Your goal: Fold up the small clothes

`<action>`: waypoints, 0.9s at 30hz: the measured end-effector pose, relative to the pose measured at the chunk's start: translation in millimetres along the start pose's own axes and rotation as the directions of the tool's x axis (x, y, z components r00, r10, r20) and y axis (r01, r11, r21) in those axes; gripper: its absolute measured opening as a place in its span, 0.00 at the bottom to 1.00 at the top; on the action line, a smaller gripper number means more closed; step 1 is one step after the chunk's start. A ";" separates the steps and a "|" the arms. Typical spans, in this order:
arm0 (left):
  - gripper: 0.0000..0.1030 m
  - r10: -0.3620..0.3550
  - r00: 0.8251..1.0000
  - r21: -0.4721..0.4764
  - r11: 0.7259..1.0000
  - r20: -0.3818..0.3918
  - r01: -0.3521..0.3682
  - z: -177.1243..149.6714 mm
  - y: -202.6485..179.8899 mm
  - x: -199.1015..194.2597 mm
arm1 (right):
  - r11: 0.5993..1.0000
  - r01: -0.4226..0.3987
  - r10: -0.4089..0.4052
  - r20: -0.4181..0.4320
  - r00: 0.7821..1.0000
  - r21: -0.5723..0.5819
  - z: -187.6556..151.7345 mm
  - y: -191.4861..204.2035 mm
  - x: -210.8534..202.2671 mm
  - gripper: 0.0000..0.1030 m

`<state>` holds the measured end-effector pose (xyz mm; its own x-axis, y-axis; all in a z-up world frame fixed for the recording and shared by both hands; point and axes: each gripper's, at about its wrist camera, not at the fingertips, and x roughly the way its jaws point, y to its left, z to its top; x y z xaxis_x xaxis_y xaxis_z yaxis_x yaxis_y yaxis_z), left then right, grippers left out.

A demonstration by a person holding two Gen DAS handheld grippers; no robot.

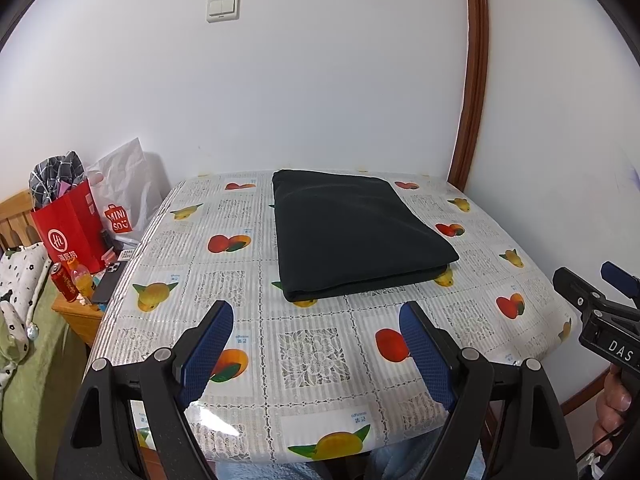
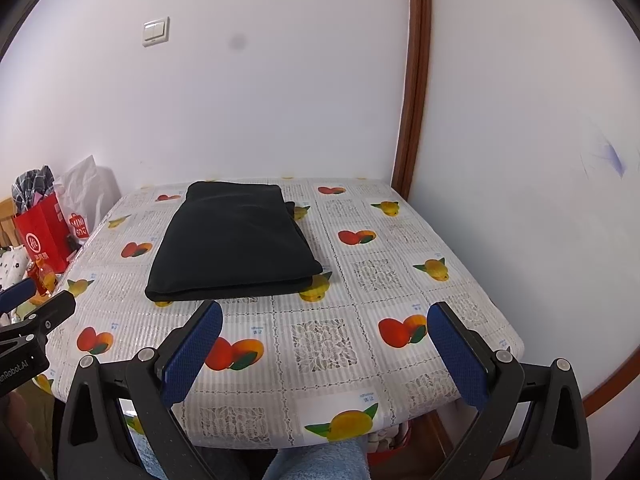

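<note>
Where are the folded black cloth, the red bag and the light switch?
folded black cloth [image 1: 360, 232], left wrist view, middle of its top face.
red bag [image 1: 70, 232], left wrist view, its front panel.
light switch [image 2: 156, 31], right wrist view, middle of its plate.

My left gripper [image 1: 316, 322] and right gripper [image 2: 325, 322] match: 2 black angular arms each, silver pivot screws, blue textured pads [image 1: 424, 350]. White lettering marks both bodies. I'm wearing fuzzy light-blue trousers [image 2: 320, 462].
</note>
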<state>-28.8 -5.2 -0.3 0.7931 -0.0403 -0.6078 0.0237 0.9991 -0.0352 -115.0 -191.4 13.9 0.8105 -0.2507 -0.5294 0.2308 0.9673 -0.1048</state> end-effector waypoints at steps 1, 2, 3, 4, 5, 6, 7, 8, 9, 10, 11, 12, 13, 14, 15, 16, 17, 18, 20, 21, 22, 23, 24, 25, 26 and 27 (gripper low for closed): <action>0.82 0.000 1.000 0.000 1.000 -0.001 0.000 -0.1 0.3 0.4 | 1.000 0.000 0.000 0.000 1.000 -0.001 0.1 0.2 0.0 0.98; 0.82 -0.001 1.000 0.000 1.000 0.000 0.001 0.0 0.5 0.4 | 1.000 0.001 -0.001 0.000 1.000 -0.001 -0.2 0.4 0.1 0.98; 0.82 0.000 1.000 0.001 1.000 0.000 0.000 -0.3 0.2 0.3 | 1.000 0.002 -0.002 0.000 1.000 -0.001 -0.6 0.6 -0.2 0.98; 0.82 0.000 1.000 0.001 1.000 0.000 0.000 0.1 0.6 0.3 | 1.000 0.001 -0.001 0.001 1.000 -0.001 -0.7 0.6 -0.4 0.98; 0.82 -0.001 1.000 0.001 1.000 0.000 0.001 0.2 0.8 0.3 | 1.000 -0.001 0.001 0.002 1.000 -0.001 -0.8 0.6 -0.7 0.98; 0.82 -0.001 1.000 -0.001 1.000 0.000 0.001 0.1 0.7 0.3 | 1.000 -0.001 0.001 0.002 1.000 -0.002 -1.1 0.8 -1.1 0.98; 0.82 -0.002 1.000 0.000 1.000 -0.001 0.002 0.2 1.0 0.3 | 1.000 -0.001 0.001 0.002 1.000 -0.001 -1.3 1.0 -1.2 0.98; 0.82 -0.002 1.000 0.000 1.000 0.000 0.002 -0.1 0.8 0.2 | 1.000 -0.001 0.001 0.002 1.000 -0.001 -1.3 0.9 -1.2 0.98; 0.82 -0.002 1.000 0.000 1.000 0.000 0.002 -0.3 1.0 0.4 | 1.000 -0.002 0.002 0.002 1.000 0.000 -1.4 0.8 -1.2 0.98; 0.82 -0.002 1.000 -0.001 1.000 -0.001 0.002 -0.1 1.0 0.5 | 1.000 -0.003 0.003 0.002 1.000 0.001 -1.4 0.5 -1.0 0.98; 0.82 -0.002 1.000 -0.002 1.000 -0.002 0.002 -0.4 0.9 0.6 | 1.000 -0.004 0.004 0.002 1.000 0.003 -1.6 0.6 -1.2 0.98; 0.82 -0.003 1.000 -0.002 1.000 -0.002 0.003 -0.9 1.0 0.7 | 1.000 -0.004 0.004 0.001 1.000 0.003 -1.5 -0.2 -1.0 0.98; 0.82 -0.004 1.000 -0.002 1.000 -0.002 0.004 -0.8 1.6 0.7 | 1.000 -0.005 0.005 0.002 1.000 0.003 -1.3 -0.6 -0.9 0.98; 0.82 -0.004 1.000 -0.002 1.000 -0.002 0.004 -0.8 2.0 0.7 | 1.000 -0.005 0.005 0.002 1.000 0.003 -1.3 -0.8 -0.9 0.98; 0.82 -0.005 1.000 -0.002 1.000 -0.002 0.005 -0.8 2.2 0.7 | 1.000 -0.005 0.005 0.002 1.000 0.003 -1.3 -0.8 -0.8 0.98; 0.82 -0.005 1.000 -0.001 1.000 -0.002 0.005 -0.7 2.7 0.6 | 1.000 -0.005 0.005 0.002 1.000 0.003 -1.3 -0.7 -0.8 0.98; 0.82 -0.005 1.000 -0.001 1.000 -0.002 0.005 -0.6 3.2 0.7 | 1.000 -0.005 0.005 0.002 1.000 0.003 -1.3 -0.8 -0.8 0.98; 0.82 -0.004 1.000 -0.003 1.000 -0.003 0.004 -1.0 2.7 1.2 | 1.000 -0.006 0.006 0.002 1.000 0.001 -1.0 -1.6 -0.6 0.98; 0.82 -0.003 1.000 -0.005 1.000 -0.005 0.003 -1.1 2.8 1.6 | 1.000 -0.004 0.004 0.001 1.000 0.000 -1.3 -1.0 -1.0 0.98; 0.82 -0.003 1.000 -0.007 1.000 -0.005 0.003 -1.2 2.4 1.8 | 1.000 -0.003 0.003 0.001 1.000 0.000 -1.1 -0.2 -1.8 0.98; 0.82 -0.003 1.000 -0.009 1.000 -0.005 0.003 -1.2 2.2 1.9 | 1.000 -0.003 0.003 0.002 1.000 0.000 -1.1 -0.3 -2.0 0.98; 0.82 -0.003 1.000 -0.012 1.000 -0.005 0.003 -1.1 1.8 1.9 | 1.000 -0.003 0.003 0.003 1.000 0.001 -1.1 0.0 -2.2 0.98; 0.82 -0.004 1.000 -0.013 1.000 -0.005 0.004 -1.0 1.4 2.0 | 1.000 -0.003 0.003 0.003 1.000 0.001 -1.1 0.1 -2.2 0.98; 0.82 -0.003 1.000 -0.016 1.000 -0.005 0.003 -0.6 0.9 2.1 | 1.000 -0.002 0.002 0.003 1.000 0.000 -1.1 0.2 -2.1 0.98; 0.82 -0.003 1.000 -0.018 1.000 -0.005 0.003 -0.3 0.9 2.1 | 1.000 -0.001 0.001 0.002 1.000 -0.001 -0.7 0.6 -2.5 0.98; 0.82 -0.004 1.000 -0.019 1.000 -0.005 0.004 0.0 1.6 2.5 | 1.000 0.000 0.000 0.002 1.000 -0.003 -0.4 1.0 -2.7 0.98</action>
<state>-26.7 -3.6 -1.8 0.7898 -0.0443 -0.6117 0.0154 0.9985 -0.0524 -117.2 -189.7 14.9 0.8119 -0.2505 -0.5274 0.2290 0.9675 -0.1071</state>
